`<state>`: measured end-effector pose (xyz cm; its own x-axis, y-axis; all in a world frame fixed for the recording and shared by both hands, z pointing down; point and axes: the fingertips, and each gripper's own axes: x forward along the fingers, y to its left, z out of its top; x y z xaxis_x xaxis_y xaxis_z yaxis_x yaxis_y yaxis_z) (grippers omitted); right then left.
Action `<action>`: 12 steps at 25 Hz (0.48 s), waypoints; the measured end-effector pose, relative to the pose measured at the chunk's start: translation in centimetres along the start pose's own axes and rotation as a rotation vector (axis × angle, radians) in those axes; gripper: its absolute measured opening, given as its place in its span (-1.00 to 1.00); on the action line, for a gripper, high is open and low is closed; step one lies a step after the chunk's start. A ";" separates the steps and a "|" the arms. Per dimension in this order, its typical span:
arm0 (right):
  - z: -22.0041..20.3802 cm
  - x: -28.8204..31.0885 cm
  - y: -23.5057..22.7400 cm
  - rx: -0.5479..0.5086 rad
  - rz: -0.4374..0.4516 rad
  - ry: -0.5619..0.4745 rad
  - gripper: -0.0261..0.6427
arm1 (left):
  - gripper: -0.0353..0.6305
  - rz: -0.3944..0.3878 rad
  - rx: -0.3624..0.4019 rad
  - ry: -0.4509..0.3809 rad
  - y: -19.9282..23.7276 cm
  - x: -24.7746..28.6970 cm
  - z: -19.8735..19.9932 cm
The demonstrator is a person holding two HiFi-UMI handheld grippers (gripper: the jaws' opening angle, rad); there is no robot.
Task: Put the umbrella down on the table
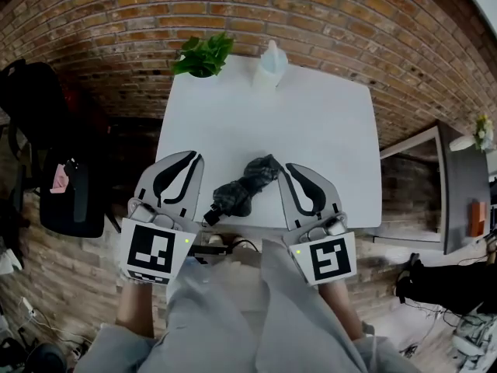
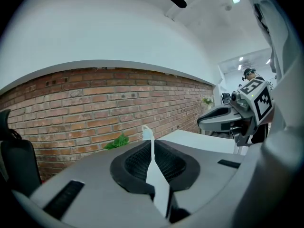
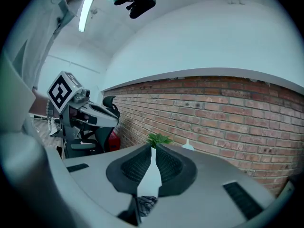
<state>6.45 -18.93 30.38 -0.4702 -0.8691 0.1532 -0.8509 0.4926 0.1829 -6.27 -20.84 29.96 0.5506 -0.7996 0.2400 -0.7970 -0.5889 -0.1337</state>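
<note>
Grey sleeves (image 1: 225,317) fill the bottom of the head view, and just beyond them sit the two marker cubes, one on the left gripper (image 1: 189,156) and one on the right gripper (image 1: 288,167); both grippers point away from the person over the near edge of the white table (image 1: 311,115); between them, near that front edge, lies the umbrella (image 1: 242,186), a dark, folded, crumpled bundle resting on the tabletop at a slant, its handle end towards the person and the left gripper, its other end close by the tip of the right gripper; neither gripper has it in its jaws; whether the right tip touches the fabric cannot be told from above; in the left gripper view the left gripper (image 2: 152,144) has its two fingers pressed together with only a thin pale slit between the ribbed pads and nothing caught there; in the right gripper view the right gripper (image 3: 153,151) likewise has its fingers together, empty, with a narrow sliver of table showing through and a bit of dark ribbed fabric below the jaws; at the far edge of the table stand a green potted plant (image 1: 203,55) and, near it, a pale bottle (image 1: 272,64); a red brick wall (image 1: 116,14) runs behind them; a black chair (image 1: 35,103) stands to the left of the table, well apart from the umbrella.
</note>
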 end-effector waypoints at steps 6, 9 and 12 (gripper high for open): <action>0.2 0.0 0.6 -0.002 0.008 -0.009 -0.75 | -0.78 0.000 0.013 0.019 -0.1 -0.4 -0.8; 0.3 -0.2 0.9 -0.006 0.014 -0.010 -0.75 | -0.78 0.003 0.025 0.032 -0.2 -0.7 -1.2; 0.2 -0.3 1.1 -0.008 0.016 -0.009 -0.75 | -0.78 0.011 0.035 0.042 -0.2 -0.8 -1.6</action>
<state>5.61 -18.15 30.32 -0.4859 -0.8614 0.1479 -0.8412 0.5068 0.1886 -6.95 -19.86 31.35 0.5304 -0.8008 0.2781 -0.7934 -0.5845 -0.1698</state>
